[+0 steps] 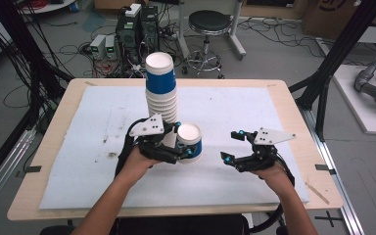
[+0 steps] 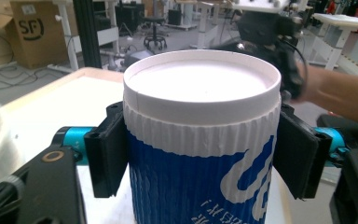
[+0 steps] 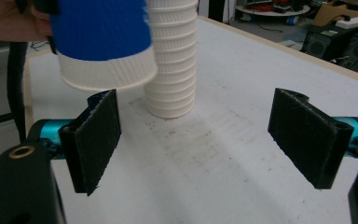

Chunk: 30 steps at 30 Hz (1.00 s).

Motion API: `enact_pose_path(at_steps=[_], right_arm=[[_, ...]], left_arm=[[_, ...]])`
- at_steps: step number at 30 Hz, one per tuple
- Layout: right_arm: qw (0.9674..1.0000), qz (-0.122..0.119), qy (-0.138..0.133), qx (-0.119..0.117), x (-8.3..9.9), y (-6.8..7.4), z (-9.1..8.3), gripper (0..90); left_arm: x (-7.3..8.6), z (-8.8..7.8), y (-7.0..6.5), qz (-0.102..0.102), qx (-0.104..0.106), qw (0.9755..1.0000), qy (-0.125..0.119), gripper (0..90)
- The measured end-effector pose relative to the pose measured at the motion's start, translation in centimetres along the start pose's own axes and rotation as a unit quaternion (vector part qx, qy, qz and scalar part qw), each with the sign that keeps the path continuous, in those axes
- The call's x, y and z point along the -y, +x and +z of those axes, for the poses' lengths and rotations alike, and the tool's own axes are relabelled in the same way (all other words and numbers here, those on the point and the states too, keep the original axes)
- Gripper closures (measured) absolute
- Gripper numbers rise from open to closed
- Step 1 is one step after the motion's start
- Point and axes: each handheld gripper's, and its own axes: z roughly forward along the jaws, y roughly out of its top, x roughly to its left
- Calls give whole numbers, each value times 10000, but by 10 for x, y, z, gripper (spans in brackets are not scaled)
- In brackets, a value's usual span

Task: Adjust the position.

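A tall stack of blue and white ribbed paper cups (image 1: pixel 160 88) stands upside down on the white mat (image 1: pixel 235 105); the stack (image 3: pixel 172 56) also shows ahead in the right gripper view. My left gripper (image 1: pixel 184 142) is shut on a single cup (image 1: pixel 190 139) just right of the stack's foot, its closed white end up. In the left gripper view both pads (image 2: pixel 107 149) press the cup's (image 2: pixel 200 140) sides. That cup (image 3: pixel 102 42) hangs a little above the mat in the right gripper view. My right gripper (image 1: pixel 230 146) (image 3: pixel 205 140) stands open to the right, nothing between its pads.
The mat covers most of a wooden table (image 1: pixel 298 132) and carries some dark smudges (image 1: pixel 110 154) at its left. Beyond the far edge stand a stool (image 1: pixel 208 29), computer cases (image 1: pixel 137 29) and loose cables on the floor.
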Motion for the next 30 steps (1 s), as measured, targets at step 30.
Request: enact_pose_path(at_steps=[30], right_arm=[[9968,-679,42,-412,-15,24,30,243]], left_arm=[[-7,47,-4,-172,453,9988,12,262]])
